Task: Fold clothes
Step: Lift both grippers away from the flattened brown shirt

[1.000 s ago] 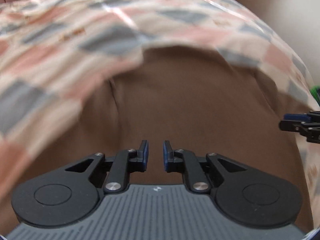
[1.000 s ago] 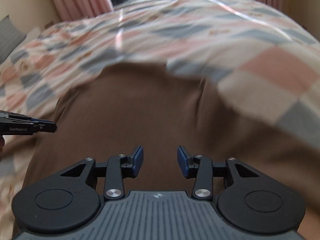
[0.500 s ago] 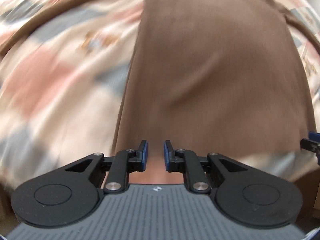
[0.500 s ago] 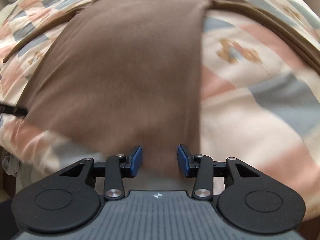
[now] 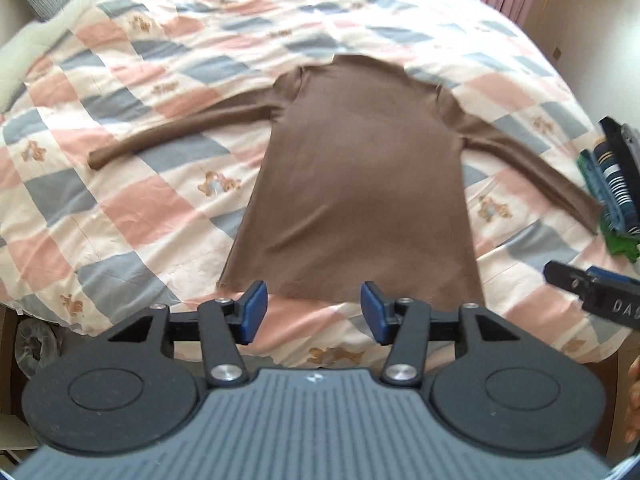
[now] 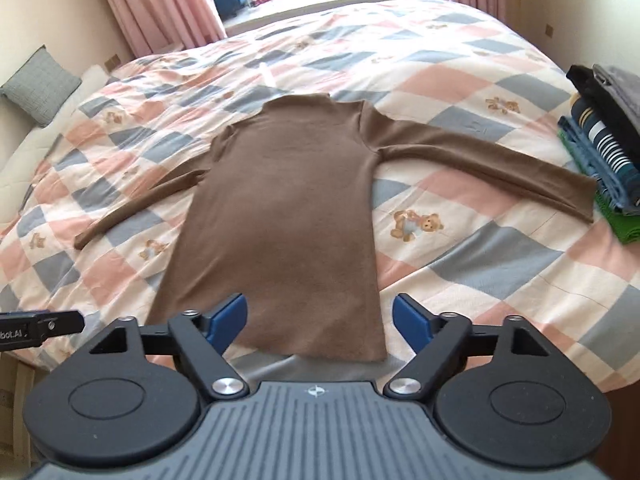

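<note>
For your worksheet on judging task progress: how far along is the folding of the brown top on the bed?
Done: the brown top lies spread flat on the quilt, both sleeves out, and a stack of folded clothes sits at the bed's right edge. In hand: nothing; the left gripper and right gripper hover open near the hem. Left: every fold of this top.

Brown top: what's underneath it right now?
The brown top lies flat, sleeves spread, on the checked bedspread. Whatever sits beneath its body is covered; no lump shows.
</note>
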Demonstrator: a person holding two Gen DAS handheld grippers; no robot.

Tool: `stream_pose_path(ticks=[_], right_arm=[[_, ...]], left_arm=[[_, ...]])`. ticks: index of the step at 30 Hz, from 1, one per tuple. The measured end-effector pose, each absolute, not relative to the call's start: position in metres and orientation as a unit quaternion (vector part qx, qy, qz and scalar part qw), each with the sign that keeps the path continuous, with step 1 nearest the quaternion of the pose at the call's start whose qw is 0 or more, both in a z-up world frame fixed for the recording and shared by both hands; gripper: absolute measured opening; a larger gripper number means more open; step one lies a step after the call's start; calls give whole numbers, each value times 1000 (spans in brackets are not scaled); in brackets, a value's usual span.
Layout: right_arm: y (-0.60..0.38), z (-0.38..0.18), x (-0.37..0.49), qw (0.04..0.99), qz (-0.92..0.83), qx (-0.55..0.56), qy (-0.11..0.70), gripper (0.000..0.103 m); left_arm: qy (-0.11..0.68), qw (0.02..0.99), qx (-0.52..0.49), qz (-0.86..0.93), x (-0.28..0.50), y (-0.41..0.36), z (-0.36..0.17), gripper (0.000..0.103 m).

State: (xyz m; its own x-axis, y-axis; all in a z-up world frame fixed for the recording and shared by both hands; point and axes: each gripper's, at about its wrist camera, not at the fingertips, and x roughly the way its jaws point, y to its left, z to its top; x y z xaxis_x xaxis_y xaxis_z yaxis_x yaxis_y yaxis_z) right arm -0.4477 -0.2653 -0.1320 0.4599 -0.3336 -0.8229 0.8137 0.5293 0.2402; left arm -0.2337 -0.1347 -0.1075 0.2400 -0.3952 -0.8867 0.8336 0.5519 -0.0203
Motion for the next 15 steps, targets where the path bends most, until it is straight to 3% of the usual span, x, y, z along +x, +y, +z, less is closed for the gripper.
stream_pose_path(ticks=[8,15], right_arm=[[-234,-89,-441,777,-377,322,388,100],[-222,-68,-435,783,-398,296,376,101]], left_arm=[[445,755,243,-415,-245,-116,-79,57],[429,758,245,-426,-245,-110,-67,60]])
